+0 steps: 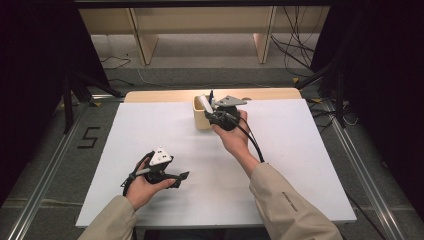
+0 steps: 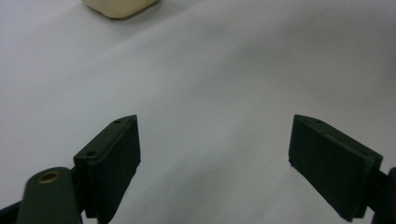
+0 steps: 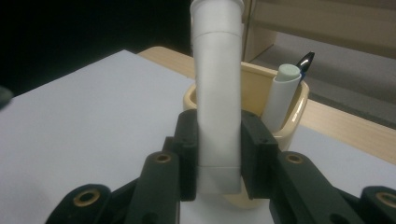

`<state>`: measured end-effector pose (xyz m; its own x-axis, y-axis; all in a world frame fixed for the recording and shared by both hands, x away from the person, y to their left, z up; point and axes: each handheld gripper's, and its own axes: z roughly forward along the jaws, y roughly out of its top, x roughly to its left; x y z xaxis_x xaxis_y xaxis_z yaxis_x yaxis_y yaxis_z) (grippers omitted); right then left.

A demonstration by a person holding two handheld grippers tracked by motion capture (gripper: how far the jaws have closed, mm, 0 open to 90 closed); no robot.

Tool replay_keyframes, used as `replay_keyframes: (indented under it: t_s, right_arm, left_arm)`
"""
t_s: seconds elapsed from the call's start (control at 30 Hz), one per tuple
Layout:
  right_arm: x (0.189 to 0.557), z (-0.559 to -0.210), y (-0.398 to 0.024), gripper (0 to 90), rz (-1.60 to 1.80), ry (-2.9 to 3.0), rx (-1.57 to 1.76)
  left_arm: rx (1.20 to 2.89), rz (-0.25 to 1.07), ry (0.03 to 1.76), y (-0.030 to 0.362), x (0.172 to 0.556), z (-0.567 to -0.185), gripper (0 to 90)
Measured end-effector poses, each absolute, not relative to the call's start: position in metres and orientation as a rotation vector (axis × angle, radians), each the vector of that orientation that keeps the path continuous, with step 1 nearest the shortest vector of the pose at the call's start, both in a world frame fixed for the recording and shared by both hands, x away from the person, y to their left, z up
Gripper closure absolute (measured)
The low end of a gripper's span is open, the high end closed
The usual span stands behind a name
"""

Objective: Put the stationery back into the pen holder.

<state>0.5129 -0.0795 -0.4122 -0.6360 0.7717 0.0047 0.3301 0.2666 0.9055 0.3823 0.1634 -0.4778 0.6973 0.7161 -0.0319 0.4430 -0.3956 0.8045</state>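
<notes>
My right gripper is shut on a white tube, which it holds upright by the lower end. Just behind the tube stands a cream pen cup with a white marker and a dark-tipped pen in it. From above, the right gripper hovers at the cup near the table's far edge, with the tube over the cup's rim. My left gripper rests low at the front left, jaws wide apart over bare white surface. Between the left gripper's pads there is nothing; the cup shows far ahead.
A white board covers the wooden table, whose far strip shows behind the cup. Beyond it stand wooden shelf legs and floor cables. A black cable trails from the right gripper along the forearm.
</notes>
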Motion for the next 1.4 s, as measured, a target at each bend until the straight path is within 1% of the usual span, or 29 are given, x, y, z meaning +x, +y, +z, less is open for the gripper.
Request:
replay_keyframes:
  t_s: [1.4]
  right_arm:
    - [0.538, -0.407, -0.062, 71.0, 1.328, 2.086, 1.018]
  left_arm:
    - [2.052, 0.401, 0.887, 0.163, 0.382, -0.478, 16.4]
